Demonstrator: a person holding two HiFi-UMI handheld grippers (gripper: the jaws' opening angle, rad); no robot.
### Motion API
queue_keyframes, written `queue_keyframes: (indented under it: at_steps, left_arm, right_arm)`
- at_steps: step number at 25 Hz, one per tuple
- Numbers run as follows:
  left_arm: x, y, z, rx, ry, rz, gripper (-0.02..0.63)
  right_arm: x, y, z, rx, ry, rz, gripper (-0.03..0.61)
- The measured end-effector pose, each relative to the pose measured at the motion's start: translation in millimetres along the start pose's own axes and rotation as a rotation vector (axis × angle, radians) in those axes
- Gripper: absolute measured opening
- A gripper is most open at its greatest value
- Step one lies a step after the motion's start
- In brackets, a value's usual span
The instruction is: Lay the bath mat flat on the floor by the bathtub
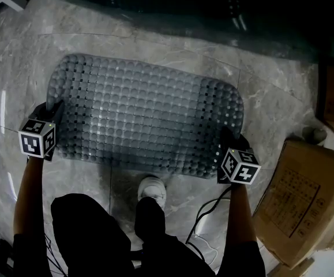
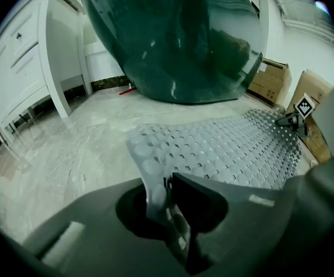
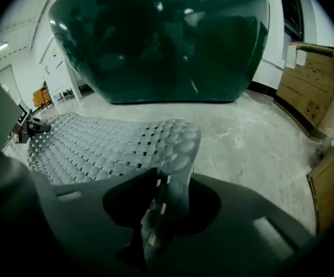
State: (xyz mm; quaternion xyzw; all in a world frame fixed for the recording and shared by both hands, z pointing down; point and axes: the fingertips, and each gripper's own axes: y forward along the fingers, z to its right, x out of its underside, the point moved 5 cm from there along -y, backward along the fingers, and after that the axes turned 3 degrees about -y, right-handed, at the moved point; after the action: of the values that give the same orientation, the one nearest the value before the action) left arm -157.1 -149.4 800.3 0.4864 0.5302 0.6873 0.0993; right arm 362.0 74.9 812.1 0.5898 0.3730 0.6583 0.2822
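Legs [image 1: 86,229] in dark cloth fill the bottom of the head view, cut off by the frame; one pale shoe [image 1: 153,190] shows between them, a thin black cable [image 1: 204,212] just right of it.

Left tool [image 1: 52,117]: closed on the near left corner of the bath mat [image 1: 143,114]. That corner curls up into the jaws and its tip is hidden between them.

Bath mat: grey, soft-looking, rounded rectangle, covered in rows of round bumps with small slots between. It is spread on the floor [image 1: 155,45], long side towards the bathtub [image 1: 213,4], with a strip of bare floor between. Both near corners are lifted; whether the near edge between them touches the floor, cannot tell.

Floor: glossy grey veined stone tiles.

Bathtub: dark, shiny, curved wall; rim cut off in every view.

Right tool [image 1: 229,140]: clamped on the near right corner, which bends up and vanishes between the jaws.

Cardboard box [image 1: 296,203]: at far right, partly out of frame, print too small to read.
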Motion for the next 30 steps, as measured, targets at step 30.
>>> queue_keyframes:
  at_steps: [30]
  left_arm:
    - [19,17,-26,-0.032,-0.089,-0.067,0.193]
  right_arm:
    - [15,17,12,0.008,0.065,-0.030,0.152]
